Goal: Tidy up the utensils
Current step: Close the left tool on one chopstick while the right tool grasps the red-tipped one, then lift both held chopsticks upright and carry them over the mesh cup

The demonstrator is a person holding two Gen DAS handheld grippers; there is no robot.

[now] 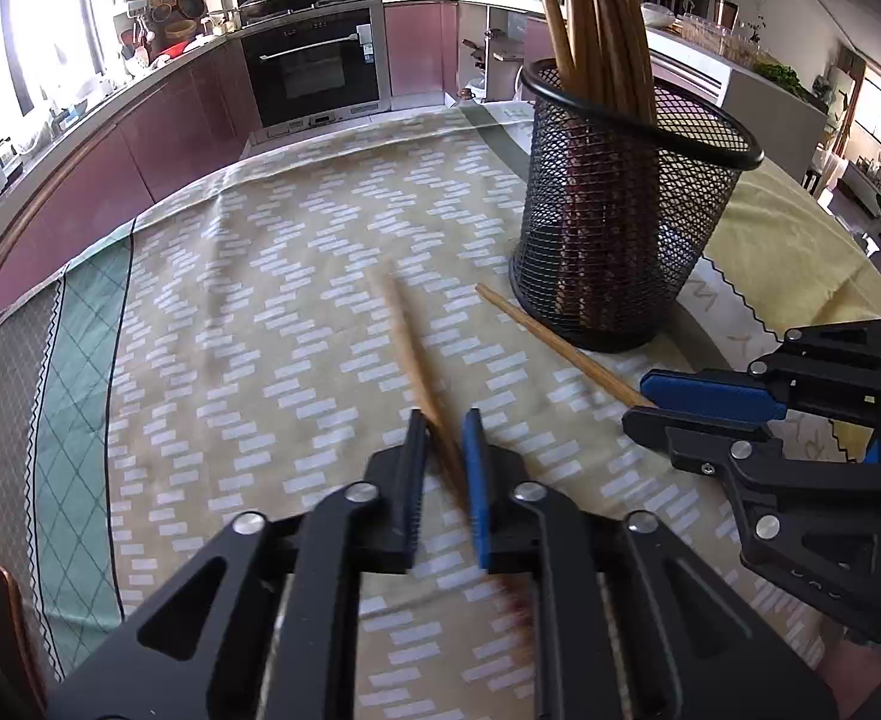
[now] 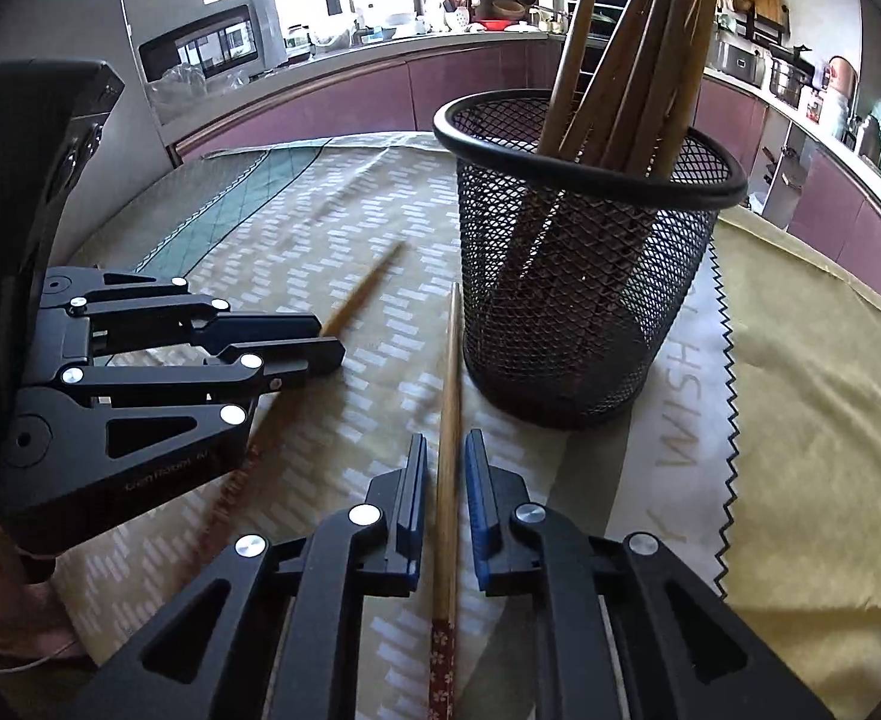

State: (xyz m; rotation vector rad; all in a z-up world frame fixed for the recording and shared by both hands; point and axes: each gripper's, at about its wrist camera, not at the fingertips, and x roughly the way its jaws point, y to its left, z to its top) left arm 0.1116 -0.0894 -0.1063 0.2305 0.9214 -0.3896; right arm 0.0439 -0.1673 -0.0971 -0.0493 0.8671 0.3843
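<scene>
A black mesh holder [image 1: 620, 204] with several wooden chopsticks stands on the patterned cloth; it also shows in the right wrist view [image 2: 578, 276]. My left gripper [image 1: 445, 426] is narrowly open around a blurred wooden chopstick [image 1: 407, 342], which runs between its jaws. My right gripper [image 2: 445, 450] is narrowly open around a second chopstick [image 2: 449, 384] that lies on the cloth and points at the holder's base. In the left wrist view the right gripper [image 1: 650, 405] sits at the right over that chopstick [image 1: 554, 348]. The left gripper [image 2: 326, 348] shows at the left in the right wrist view.
The table carries a beige patterned cloth [image 1: 272, 312] with a green border [image 1: 74, 420] and a yellow cloth [image 2: 818, 396] to the right. Kitchen counters and an oven [image 1: 314, 66] stand beyond the table's far edge.
</scene>
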